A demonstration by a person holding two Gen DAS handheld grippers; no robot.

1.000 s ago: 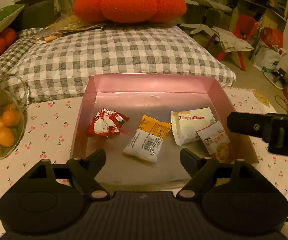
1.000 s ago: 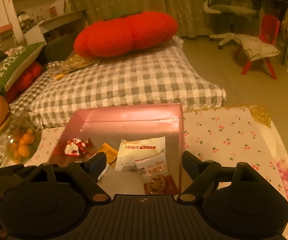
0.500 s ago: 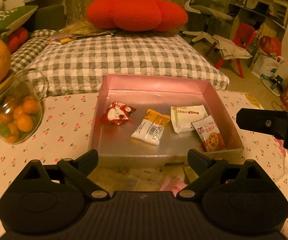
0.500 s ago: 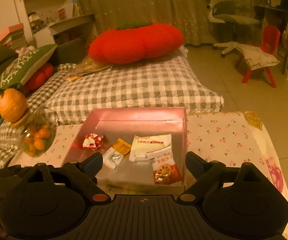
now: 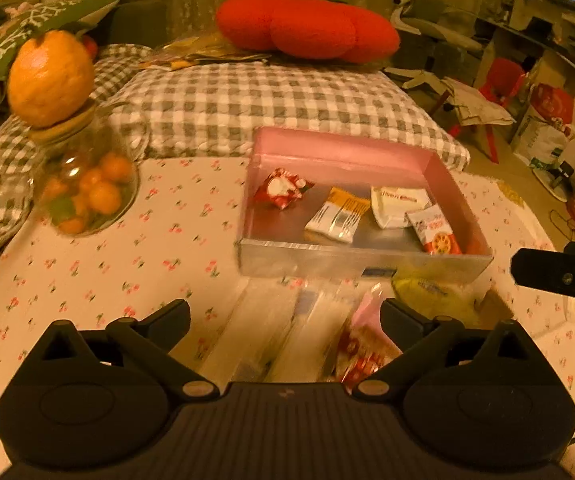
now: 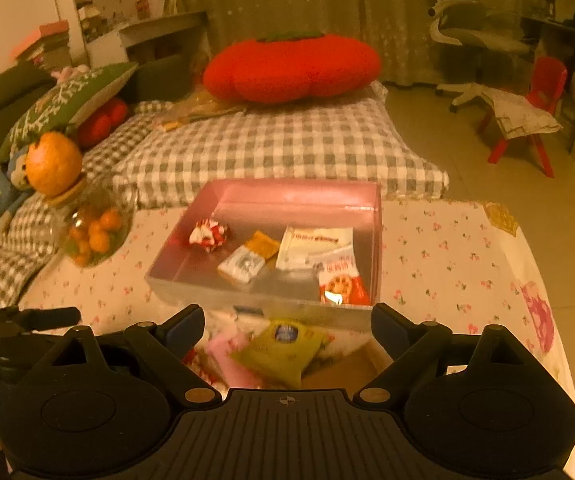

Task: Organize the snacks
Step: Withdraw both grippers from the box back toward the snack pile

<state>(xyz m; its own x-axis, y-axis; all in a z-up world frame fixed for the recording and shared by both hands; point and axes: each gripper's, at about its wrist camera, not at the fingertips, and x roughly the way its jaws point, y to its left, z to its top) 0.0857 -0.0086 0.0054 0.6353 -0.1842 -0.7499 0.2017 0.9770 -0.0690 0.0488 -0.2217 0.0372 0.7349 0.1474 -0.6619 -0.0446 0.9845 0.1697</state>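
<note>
A pink box stands on the floral tablecloth and holds a red snack, an orange-white packet, a white packet and a cookie packet. In front of the box lies a pile of loose snacks, among them a green packet, a pink packet and pale wrappers. My left gripper is open above the pile. My right gripper is open above the green packet. Both are empty.
A glass jar of small oranges with an orange on its lid stands at the table's left. A checked cushion and a red tomato pillow lie behind the box. The right gripper's body shows at right.
Both grippers have pulled back and up from the box. The pile of loose snacks in front of the box has come into view. Both stay open.
</note>
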